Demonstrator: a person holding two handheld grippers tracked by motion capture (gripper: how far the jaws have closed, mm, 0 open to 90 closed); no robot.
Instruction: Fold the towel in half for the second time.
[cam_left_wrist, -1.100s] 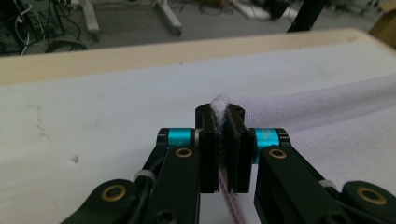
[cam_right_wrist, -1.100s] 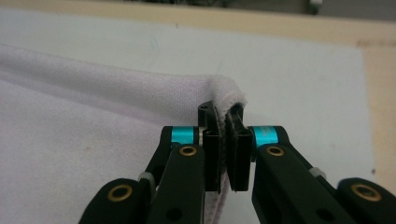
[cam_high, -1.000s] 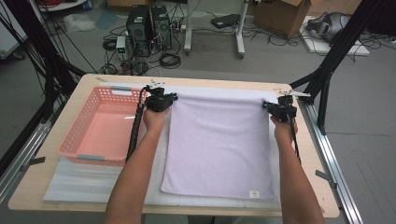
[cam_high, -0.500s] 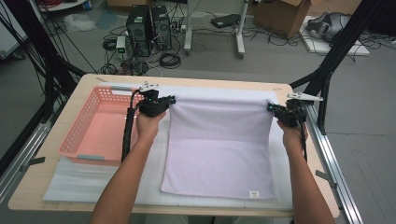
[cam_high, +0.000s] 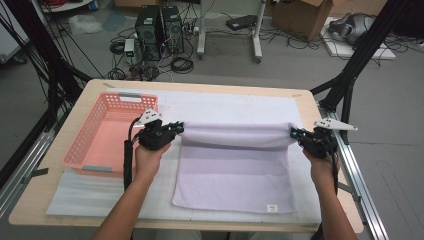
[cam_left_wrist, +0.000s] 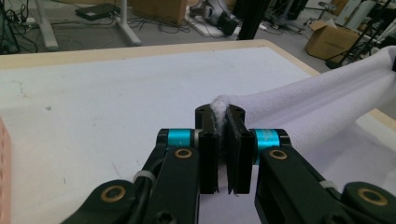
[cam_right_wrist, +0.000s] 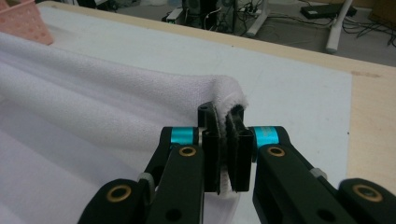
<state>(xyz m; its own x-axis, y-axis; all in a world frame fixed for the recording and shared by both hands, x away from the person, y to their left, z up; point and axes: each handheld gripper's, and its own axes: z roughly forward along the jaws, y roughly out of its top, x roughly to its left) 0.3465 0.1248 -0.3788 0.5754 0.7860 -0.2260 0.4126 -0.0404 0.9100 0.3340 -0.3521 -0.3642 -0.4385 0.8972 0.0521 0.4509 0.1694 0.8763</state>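
Note:
A pale lilac towel (cam_high: 235, 170) lies on the white mat, its far edge lifted and pulled back toward the person into a raised fold (cam_high: 235, 134). My left gripper (cam_high: 178, 127) is shut on the towel's far left corner (cam_left_wrist: 220, 103), which pokes up between the jaws. My right gripper (cam_high: 294, 133) is shut on the far right corner (cam_right_wrist: 229, 95). The towel stretches between the two grippers above the table, and its near edge with a small label (cam_high: 271, 208) rests flat.
A pink plastic basket (cam_high: 95, 145) stands at the left, close to my left hand. The white mat (cam_high: 225, 107) covers the wooden table (cam_high: 100, 86). Black frame posts stand at both sides; computers and cables lie on the floor behind.
Both grippers have moved toward the person and slightly up, dragging the towel's far edge back over the rest of it. The fold now stands nearer the table's middle.

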